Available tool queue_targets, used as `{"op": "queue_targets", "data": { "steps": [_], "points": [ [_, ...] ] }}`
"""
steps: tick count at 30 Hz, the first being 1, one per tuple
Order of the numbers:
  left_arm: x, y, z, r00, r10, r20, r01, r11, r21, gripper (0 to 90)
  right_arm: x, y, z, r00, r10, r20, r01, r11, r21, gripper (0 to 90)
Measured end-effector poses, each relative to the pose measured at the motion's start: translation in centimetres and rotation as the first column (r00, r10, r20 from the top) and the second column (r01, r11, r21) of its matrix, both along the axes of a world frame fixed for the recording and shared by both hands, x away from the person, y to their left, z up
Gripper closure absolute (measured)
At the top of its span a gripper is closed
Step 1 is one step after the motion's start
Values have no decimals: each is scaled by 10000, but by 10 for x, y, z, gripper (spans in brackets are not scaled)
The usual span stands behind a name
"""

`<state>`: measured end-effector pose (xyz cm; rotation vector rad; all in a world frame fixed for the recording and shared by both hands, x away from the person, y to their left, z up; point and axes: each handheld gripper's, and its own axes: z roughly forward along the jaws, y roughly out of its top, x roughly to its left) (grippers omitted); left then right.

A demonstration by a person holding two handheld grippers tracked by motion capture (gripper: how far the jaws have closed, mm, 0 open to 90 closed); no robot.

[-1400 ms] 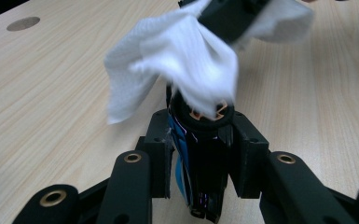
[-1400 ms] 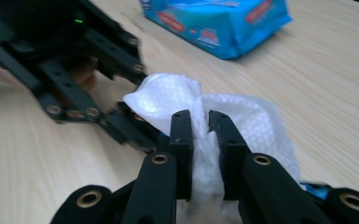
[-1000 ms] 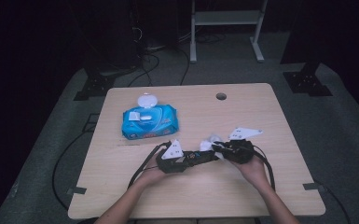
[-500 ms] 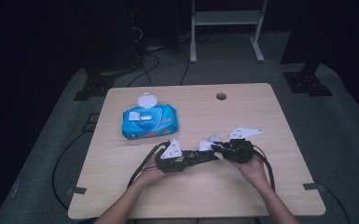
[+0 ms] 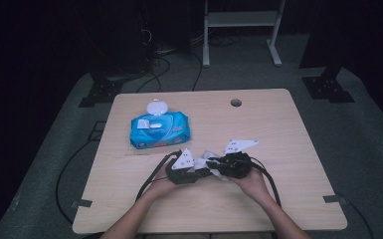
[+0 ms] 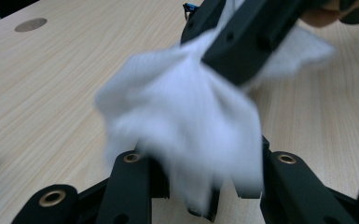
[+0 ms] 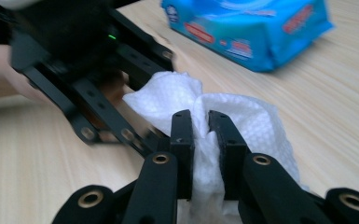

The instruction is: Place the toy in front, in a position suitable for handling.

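The right claw (image 7: 200, 126) pinches one end of the crumpled white wet wipe (image 7: 224, 116). The left claw (image 6: 193, 186) grips the other end, stretched sideways near the tabletop's (image 5: 278, 129) front edge.

High view: fixed above the near edge of the table (image 5: 288, 149), looking forward and down; both gripper views sit close, low over it. All three share the white wipe (image 7: 242, 116).

I see the wipe pack (image 5: 159, 130) left of centre on the table (image 5: 278, 129); nearer the front edge, the wipe (image 5: 210, 158) sits between my two tools.
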<state>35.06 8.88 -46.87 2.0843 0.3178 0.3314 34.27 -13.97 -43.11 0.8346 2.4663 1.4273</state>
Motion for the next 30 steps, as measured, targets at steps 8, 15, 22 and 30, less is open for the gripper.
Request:
{"op": "queue_targets", "data": {
  "steps": [8,15,22,30],
  "points": [
    [0,1,1,10000,7,48,-7,10000,47,640,5,-54,2,9874,-1554,298,1566,9865,-473,796],
    [0,1,1,10000,40,56,-40,10000,47,639,0,-33,0,9960,-866,213,870,9960,-188,794],
    [1,4,2,9999,93,108,-93,9999,54,638,4,-44,1,9918,-1234,348,1246,9915,-365,794],
    [1,5,3,9998,134,135,-136,9998,145,635,6,-59,-2,9859,-1675,44,1675,9859,61,795]
  ]
}}
